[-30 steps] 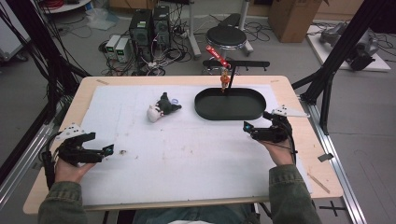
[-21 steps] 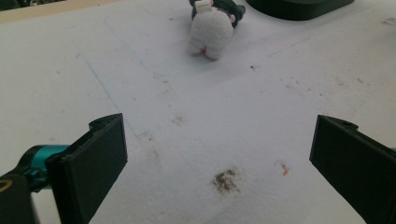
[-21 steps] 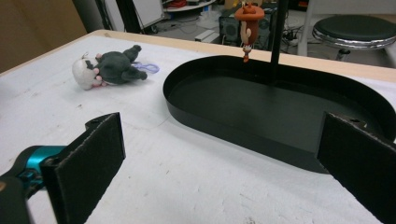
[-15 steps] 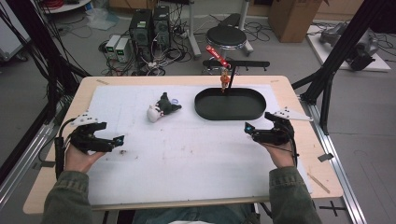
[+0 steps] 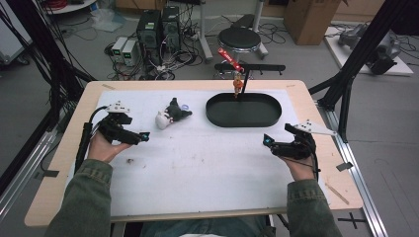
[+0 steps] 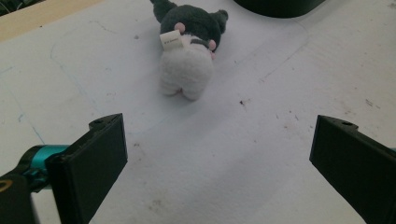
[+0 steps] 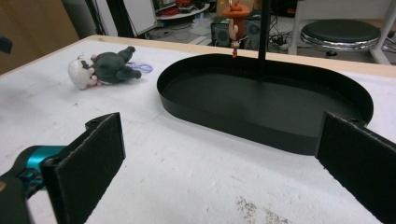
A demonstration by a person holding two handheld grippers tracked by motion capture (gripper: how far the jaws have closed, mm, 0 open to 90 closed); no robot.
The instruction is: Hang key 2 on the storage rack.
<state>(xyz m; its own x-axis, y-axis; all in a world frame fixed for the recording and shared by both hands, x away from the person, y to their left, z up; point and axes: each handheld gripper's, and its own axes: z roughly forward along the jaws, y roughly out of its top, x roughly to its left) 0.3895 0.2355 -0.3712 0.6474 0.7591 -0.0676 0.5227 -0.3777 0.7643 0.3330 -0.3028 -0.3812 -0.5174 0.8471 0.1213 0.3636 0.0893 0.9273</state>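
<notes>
One plush toy [image 6: 187, 56] lies on its side on the white mat, left of the black tray [image 5: 242, 120]. My left gripper [image 5: 144, 136] points at it, jaws wide apart; my right gripper [image 5: 267, 140] is likewise apart. I risk shoving the soft toy away by closing early.

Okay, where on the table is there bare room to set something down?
The white mat lies bare between the left gripper and right gripper, and toward the near edge. The black tray is empty inside. It is busier at the far left, around the plush toy.
</notes>
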